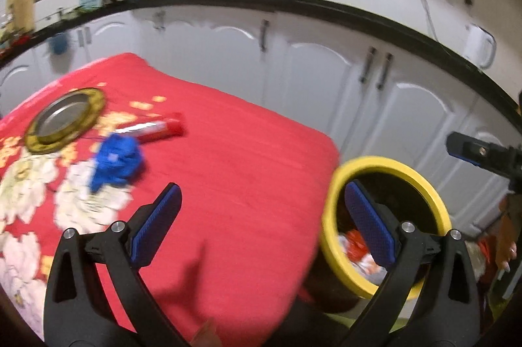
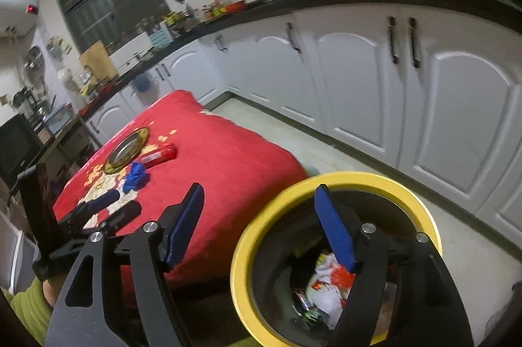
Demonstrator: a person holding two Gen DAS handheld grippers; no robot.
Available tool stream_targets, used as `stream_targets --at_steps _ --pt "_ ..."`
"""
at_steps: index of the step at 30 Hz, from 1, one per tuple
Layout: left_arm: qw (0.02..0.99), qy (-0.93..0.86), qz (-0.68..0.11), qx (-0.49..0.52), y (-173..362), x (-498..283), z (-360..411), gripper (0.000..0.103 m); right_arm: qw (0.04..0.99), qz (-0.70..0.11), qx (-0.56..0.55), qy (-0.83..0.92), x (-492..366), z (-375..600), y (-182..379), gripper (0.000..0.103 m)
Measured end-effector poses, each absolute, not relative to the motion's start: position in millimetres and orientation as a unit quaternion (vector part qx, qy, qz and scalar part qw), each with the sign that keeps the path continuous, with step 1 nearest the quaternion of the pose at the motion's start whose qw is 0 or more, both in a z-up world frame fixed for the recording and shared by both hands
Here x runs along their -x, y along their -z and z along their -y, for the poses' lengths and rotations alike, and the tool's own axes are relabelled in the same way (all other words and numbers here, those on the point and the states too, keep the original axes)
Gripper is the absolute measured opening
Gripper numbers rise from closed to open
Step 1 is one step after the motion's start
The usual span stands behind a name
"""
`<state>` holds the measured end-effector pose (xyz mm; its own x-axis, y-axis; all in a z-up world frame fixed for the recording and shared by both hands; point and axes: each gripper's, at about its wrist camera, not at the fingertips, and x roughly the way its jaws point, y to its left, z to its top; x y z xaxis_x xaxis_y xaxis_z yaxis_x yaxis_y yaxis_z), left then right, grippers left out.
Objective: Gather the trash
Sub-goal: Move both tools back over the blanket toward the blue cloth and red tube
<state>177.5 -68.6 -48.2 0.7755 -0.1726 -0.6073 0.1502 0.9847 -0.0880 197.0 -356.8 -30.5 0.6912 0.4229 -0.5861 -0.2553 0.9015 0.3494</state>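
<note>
A crumpled blue wrapper (image 1: 115,159) and a red tube-shaped packet (image 1: 153,128) lie on the red cloth-covered table (image 1: 235,158), next to a gold-rimmed steel plate (image 1: 63,120). They also show in the right wrist view: blue wrapper (image 2: 136,175), red packet (image 2: 158,156). A yellow-rimmed bin (image 2: 336,180) beside the table holds white and red wrappers (image 2: 326,288). My left gripper (image 1: 262,192) is open and empty above the table's right edge. My right gripper (image 2: 259,193) is open and empty over the near rim of the bin.
White kitchen cabinets (image 2: 359,79) under a black counter (image 1: 326,4) stand behind. The bin (image 1: 385,164) sits against the table's right corner. My right gripper's body (image 1: 483,153) shows at the far right of the left view, my left one (image 2: 98,210) at the lower left of the right view.
</note>
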Motion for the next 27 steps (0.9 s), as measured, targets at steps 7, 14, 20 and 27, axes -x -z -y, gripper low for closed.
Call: stream_targets --at_steps 7,14,20,27 --pt "0.948 0.035 -0.312 0.047 38 -185 13 0.092 0.909 -0.336 -0.086 -0.23 -217 301 14 0.07" --pt "0.947 0.002 -0.315 0.068 41 -194 -34 0.092 0.902 -0.329 -0.039 -0.276 -244 241 7 0.071" --pt "0.937 -0.026 -0.33 0.112 53 -208 -74 0.092 0.886 -0.331 0.023 -0.324 -274 189 12 0.072" --pt "0.917 -0.01 -0.365 0.159 75 -227 -96 0.07 0.86 -0.348 0.119 -0.353 -314 135 36 0.074"
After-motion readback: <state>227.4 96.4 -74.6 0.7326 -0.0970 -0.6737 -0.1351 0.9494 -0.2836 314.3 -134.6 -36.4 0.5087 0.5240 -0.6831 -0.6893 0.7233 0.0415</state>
